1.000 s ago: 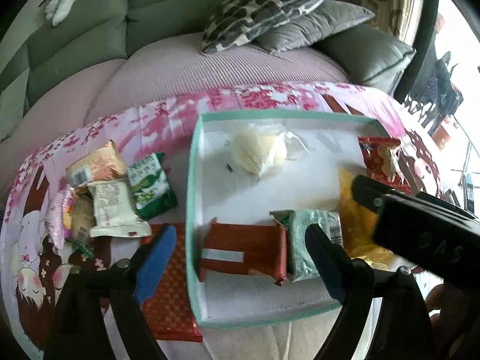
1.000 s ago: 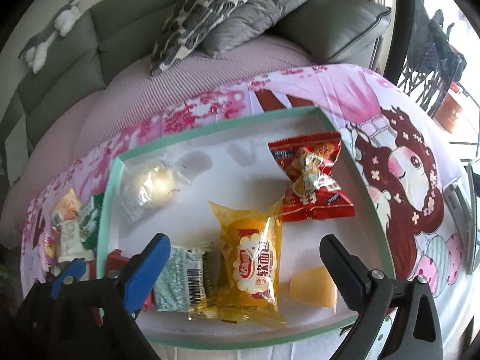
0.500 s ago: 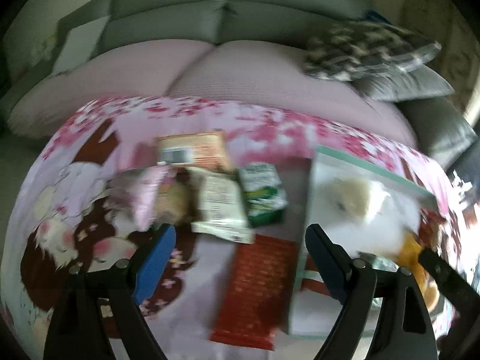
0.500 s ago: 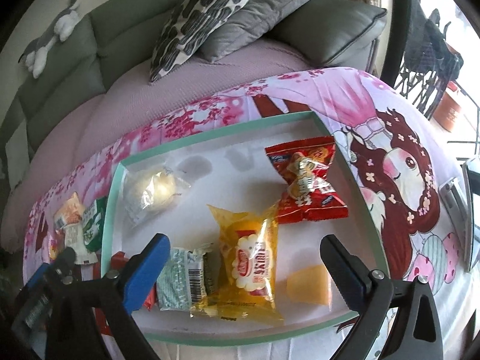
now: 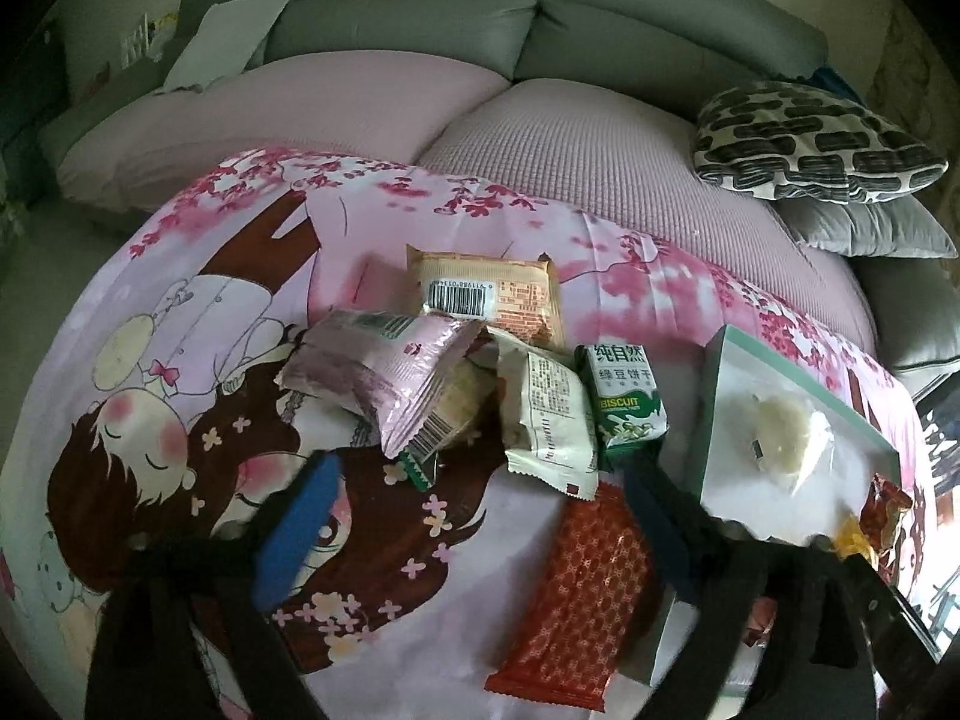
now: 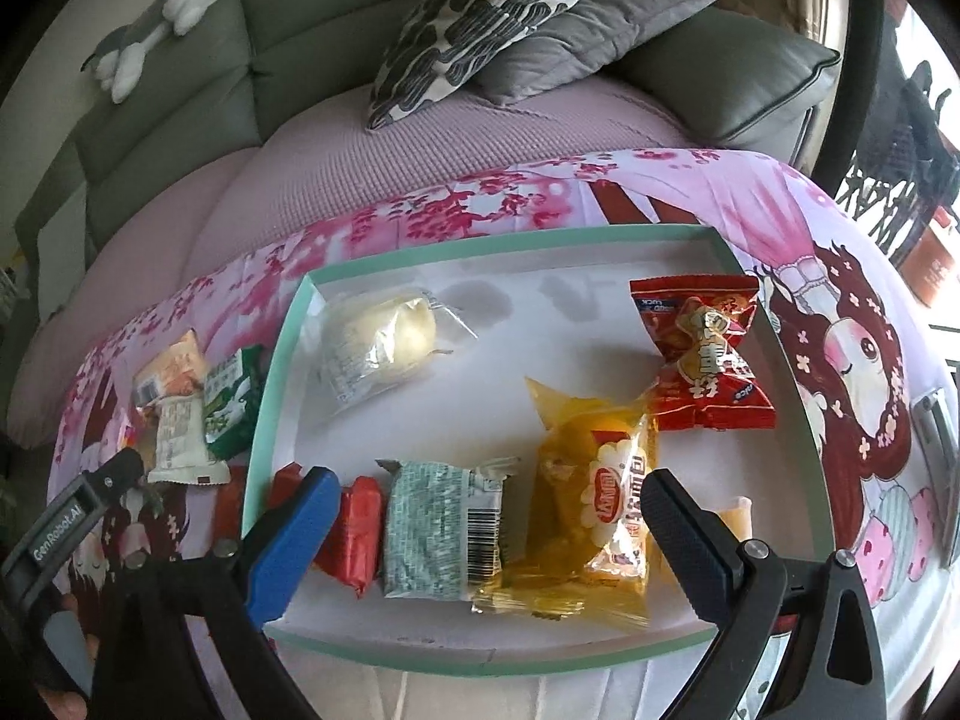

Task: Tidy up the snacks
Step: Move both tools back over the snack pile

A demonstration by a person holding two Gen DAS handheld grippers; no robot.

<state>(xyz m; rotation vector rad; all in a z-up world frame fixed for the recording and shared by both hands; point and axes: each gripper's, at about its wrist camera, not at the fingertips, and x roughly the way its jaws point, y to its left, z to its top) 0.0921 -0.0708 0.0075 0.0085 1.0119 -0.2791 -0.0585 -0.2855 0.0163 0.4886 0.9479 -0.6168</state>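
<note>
On the pink printed cloth [image 5: 384, 228] that covers the surface, a loose pile of snacks is seen in the left wrist view. A pink packet [image 5: 390, 378] lies at the centre of the pile, an orange wafer packet [image 5: 498, 294] at 12 o'clock from it, and a cream packet [image 5: 549, 414] at 3 o'clock. A green biscuit pack [image 5: 624, 402] is touching the cream packet on its far side. A red patterned bar [image 5: 582, 594] lies at 5 o'clock from the pile, just beside the wall of the mint-edged tray [image 5: 708, 420].

The left gripper [image 5: 480, 528] is held above the cloth with its jaws spread wide, and nothing is held between them; the pile is placed just ahead of the tips.

In the right wrist view, the tray [image 6: 480, 246] holds more snacks. A clear-wrapped white bun [image 6: 384, 336] lies at 10 o'clock of the tray, a red candy-style bag [image 6: 702, 354] at 2 o'clock, a yellow packet [image 6: 600, 492] near the centre, a teal packet [image 6: 444, 528] at 7 o'clock, and a red bar [image 6: 354, 522] beside it. The right gripper [image 6: 486, 540] is kept over the near edge of the tray, jaws wide apart and gripping nothing.

Behind the surface a grey sofa [image 6: 288, 24] is seen, with a patterned pillow [image 6: 486, 6] and a plush toy [image 6: 156, 24] on it.
</note>
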